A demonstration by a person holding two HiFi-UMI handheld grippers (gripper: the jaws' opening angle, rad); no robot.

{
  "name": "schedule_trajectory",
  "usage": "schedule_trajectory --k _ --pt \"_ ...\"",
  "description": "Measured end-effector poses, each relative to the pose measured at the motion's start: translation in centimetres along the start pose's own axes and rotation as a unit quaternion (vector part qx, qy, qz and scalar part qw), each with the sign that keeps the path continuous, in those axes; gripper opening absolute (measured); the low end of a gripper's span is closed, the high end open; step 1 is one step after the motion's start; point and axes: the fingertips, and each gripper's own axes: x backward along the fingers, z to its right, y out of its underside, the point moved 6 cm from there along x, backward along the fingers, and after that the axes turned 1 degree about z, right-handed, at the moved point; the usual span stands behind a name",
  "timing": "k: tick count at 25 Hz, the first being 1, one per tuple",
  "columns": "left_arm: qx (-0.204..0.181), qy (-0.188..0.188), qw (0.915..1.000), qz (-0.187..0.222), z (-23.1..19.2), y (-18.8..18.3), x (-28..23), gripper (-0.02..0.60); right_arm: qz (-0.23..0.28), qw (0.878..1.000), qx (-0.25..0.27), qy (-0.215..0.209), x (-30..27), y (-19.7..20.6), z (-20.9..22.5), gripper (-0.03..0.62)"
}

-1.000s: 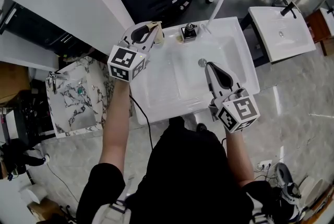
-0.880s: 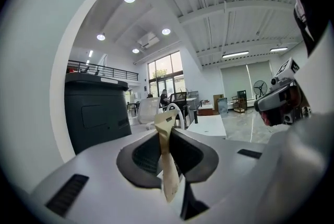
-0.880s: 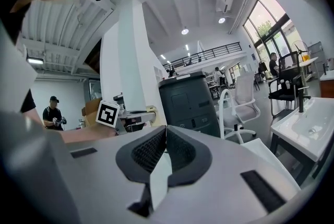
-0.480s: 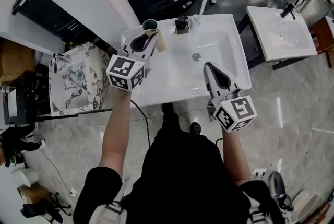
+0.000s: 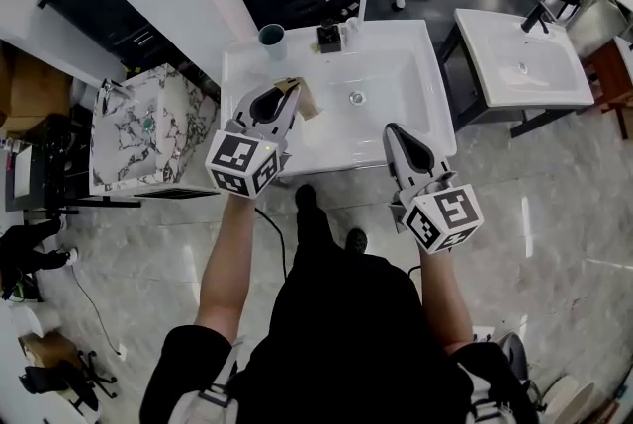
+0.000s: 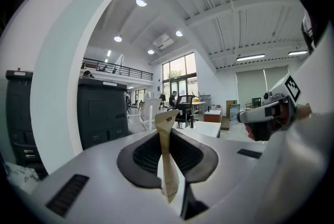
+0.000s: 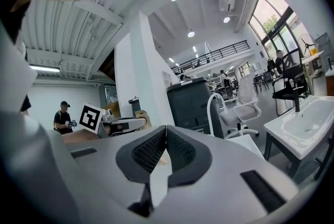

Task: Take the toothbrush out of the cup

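Head view: am looking down on white sink, w/ both grippers over its front part.
L gripper: am pinching the toothbrush; jaws nearly together on it.
Toothbrush: tan, flat, paper-like; sticking up past jaw tips, out of cup, over basin's front-left.
Cup: standing upright at sink's back-left corner, well apart from L gripper.
R gripper: jaws pressing together, nothing btwn them; hovering over sink's front-right.

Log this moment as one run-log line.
left gripper: shut on tan flat item | right gripper: shut, empty | cup: on sink far left corner, apart from both grippers
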Motion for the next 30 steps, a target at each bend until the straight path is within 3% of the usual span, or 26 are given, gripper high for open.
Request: schedule_trajectory --k 13,20,30 --pt "0.013 0.003 0.9998 0.018 8.3 -1.0 4.4 0.049 0.013 1.000 0.010 -0.011 4.3 0.1 -0.2 0.031" --pt "0.032 0.001 0.9991 0.028 9.2 -1.2 6.3 0.049 0.030 0.999 0.021 -0.013 4.5 -0.2 -1.5 0.031" --pt "0.048 -0.006 0.9981 0.039 9.6 -1.0 8.1 0.049 0.015 0.998 0.056 -0.026 4.8 0.0 -3.5 0.031"
